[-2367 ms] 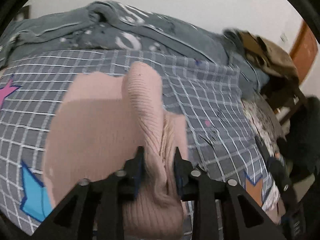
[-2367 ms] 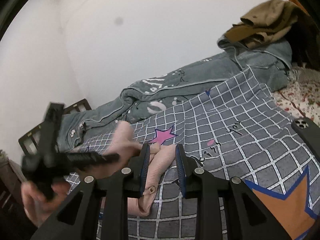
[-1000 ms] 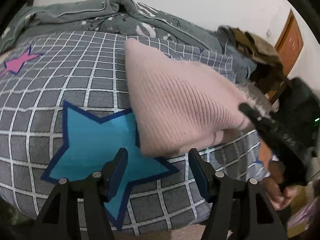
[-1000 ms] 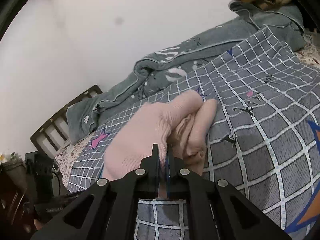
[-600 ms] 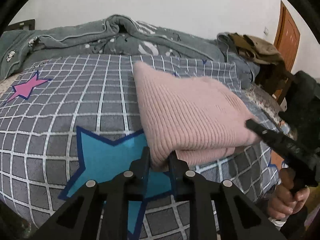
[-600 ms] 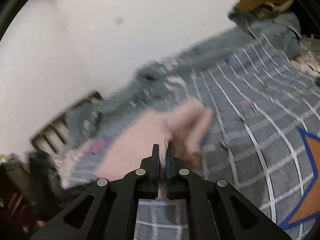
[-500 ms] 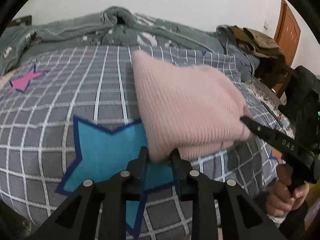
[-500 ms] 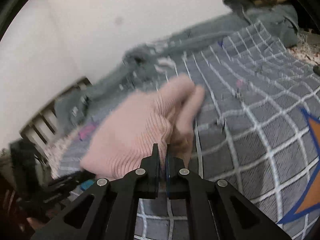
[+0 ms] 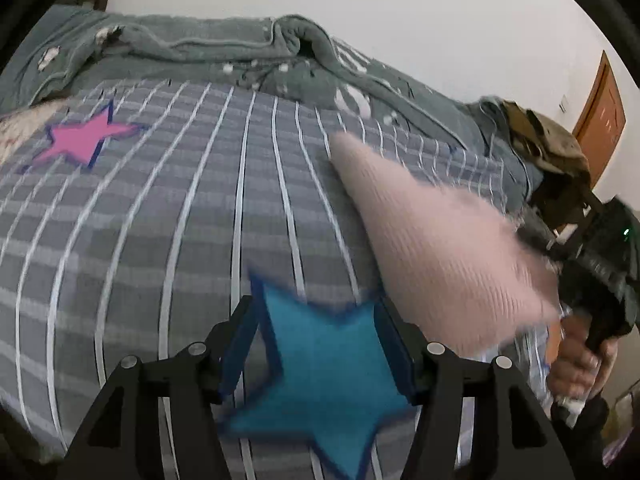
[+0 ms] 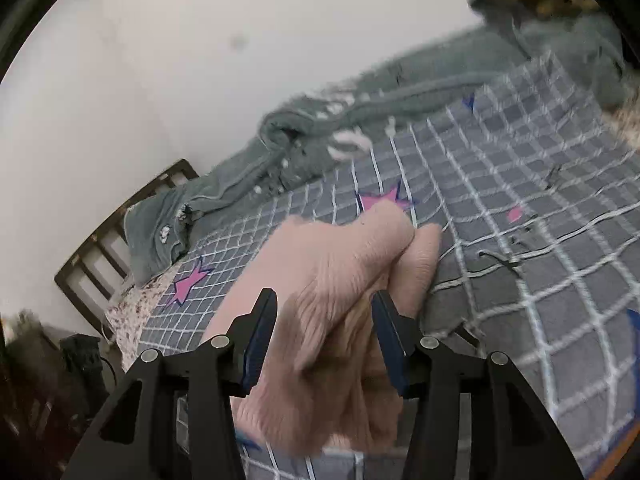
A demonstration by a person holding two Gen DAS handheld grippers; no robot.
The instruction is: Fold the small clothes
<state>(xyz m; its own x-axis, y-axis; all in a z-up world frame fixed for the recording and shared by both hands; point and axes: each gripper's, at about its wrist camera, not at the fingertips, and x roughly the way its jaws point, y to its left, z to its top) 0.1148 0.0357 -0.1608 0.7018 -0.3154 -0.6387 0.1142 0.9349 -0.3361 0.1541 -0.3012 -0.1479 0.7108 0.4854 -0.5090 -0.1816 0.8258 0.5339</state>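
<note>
Your left tool (image 9: 318,344) is spreading its jaws over the grey checked bedcover (image 9: 180,220), with only the printed blue star (image 9: 324,376) showing between the blue pads and no cloth in them. Off to that tool's left and further ahead, a pink star (image 9: 80,142) is lying on the same cover, and a rumpled grey-green blanket (image 9: 224,52) is bunching along the far edge against the wall. Just to the right of the left tool, clear of its pads, the folded pink knit garment (image 9: 440,240) is sitting on the bed, blurred. At its far right edge your right hand (image 9: 580,356) is gripping the black handle of the other tool. Your right tool (image 10: 324,338) is also parting its jaws, and the pink knit is bulging up between its two fingers, loose rather than pinched; whether the right pad is touching the cloth cannot be told. Beyond it to the left, a wooden bed frame (image 10: 104,240) is leaning against the wall.
</note>
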